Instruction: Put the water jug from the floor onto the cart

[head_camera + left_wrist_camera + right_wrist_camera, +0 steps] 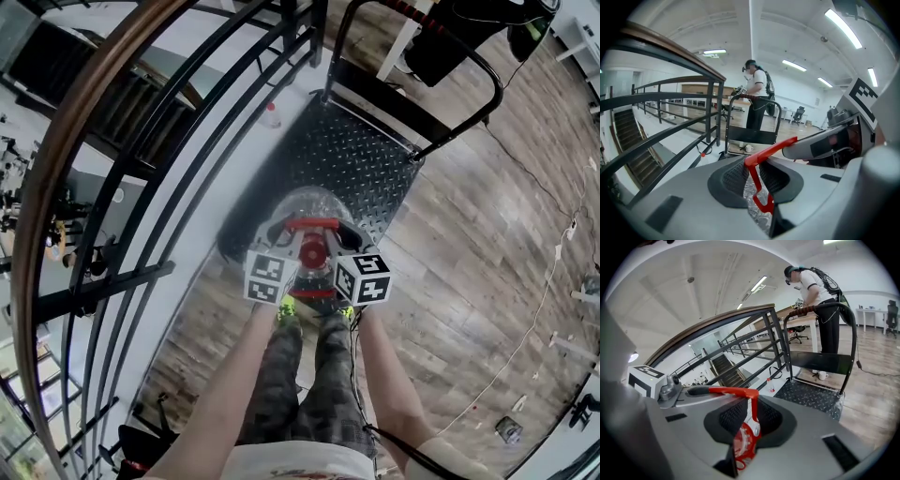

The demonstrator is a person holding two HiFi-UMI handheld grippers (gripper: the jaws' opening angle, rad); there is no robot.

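The water jug (309, 201) is clear, with a red cap (312, 250) and a red carry handle (312, 224). It is over the near end of the cart's black checker-plate deck (352, 150); I cannot tell whether it touches the deck. My left gripper (287, 231) and right gripper (341, 232) are both shut on the handle from either side. In the left gripper view the red handle (761, 161) runs between the dark pads of the left gripper (754, 177). The right gripper view shows the handle (751, 401) clamped in the right gripper (749, 422), above the cap.
A black railing with a wooden top rail (112, 159) runs along the left, with stairs beyond it. The cart's push bar (450, 56) stands at the far end. A small bottle (272, 114) stands beside the cart. A person (820, 296) stands behind the cart, with a cup (822, 375) on the floor.
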